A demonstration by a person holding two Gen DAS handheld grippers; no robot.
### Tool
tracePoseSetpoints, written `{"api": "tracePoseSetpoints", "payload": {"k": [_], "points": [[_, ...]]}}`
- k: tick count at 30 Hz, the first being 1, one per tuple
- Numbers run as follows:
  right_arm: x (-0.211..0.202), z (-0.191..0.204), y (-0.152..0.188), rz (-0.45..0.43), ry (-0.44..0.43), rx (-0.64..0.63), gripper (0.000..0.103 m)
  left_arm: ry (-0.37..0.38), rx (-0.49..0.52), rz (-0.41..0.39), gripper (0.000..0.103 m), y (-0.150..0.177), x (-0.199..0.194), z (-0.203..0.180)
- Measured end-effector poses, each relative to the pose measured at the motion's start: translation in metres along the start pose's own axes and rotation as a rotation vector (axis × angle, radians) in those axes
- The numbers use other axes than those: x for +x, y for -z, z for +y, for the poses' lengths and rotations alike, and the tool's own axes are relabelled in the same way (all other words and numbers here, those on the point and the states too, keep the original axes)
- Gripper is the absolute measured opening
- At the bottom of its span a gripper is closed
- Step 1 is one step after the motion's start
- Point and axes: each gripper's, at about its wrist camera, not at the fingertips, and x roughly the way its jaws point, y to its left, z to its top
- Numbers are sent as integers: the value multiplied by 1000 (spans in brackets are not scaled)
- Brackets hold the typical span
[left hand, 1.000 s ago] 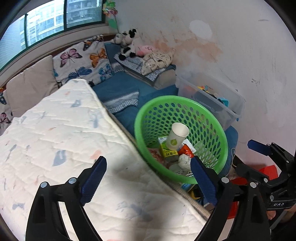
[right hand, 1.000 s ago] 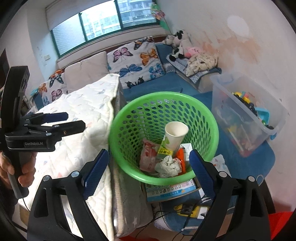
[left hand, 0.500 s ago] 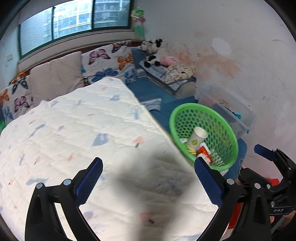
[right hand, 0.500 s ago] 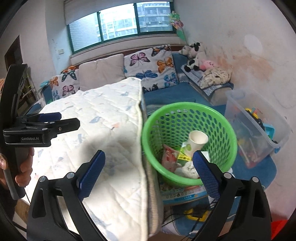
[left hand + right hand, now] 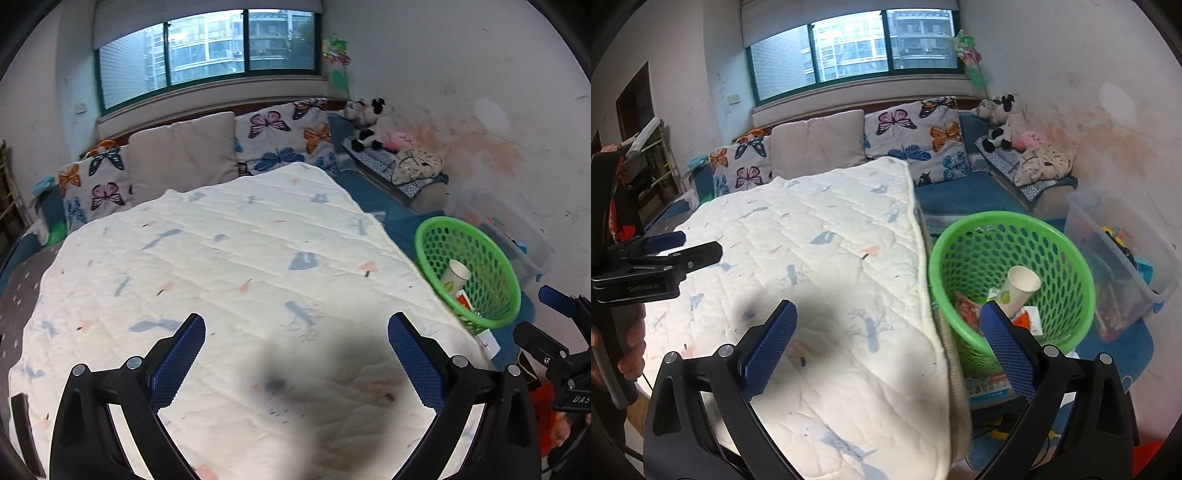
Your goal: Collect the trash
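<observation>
A green perforated basket stands on the floor to the right of the quilted white mattress. It holds a white paper cup and crumpled wrappers. My left gripper is open and empty above the mattress. My right gripper is open and empty over the mattress edge, near the basket. The left gripper also shows at the left in the right wrist view, and the right gripper at the right in the left wrist view.
A clear plastic bin of toys stands by the right wall. Butterfly cushions and plush toys line a blue sofa under the window. A printed box and cables lie on the floor under the basket.
Both grippers have pulled back and swung left from the basket toward the mattress. The basket now sits farther right and smaller in both views. Both stay open.
</observation>
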Motion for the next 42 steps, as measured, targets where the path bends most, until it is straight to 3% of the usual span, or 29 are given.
{"api": "tracePoseSetpoints", "payload": {"k": [22, 42], "points": [[6, 49, 12, -2, -37, -67, 99, -74, -94, -6, 96, 53, -35, 53], [5, 54, 10, -8, -37, -76, 99, -122, -108, -31, 96, 60, -50, 62]]}}
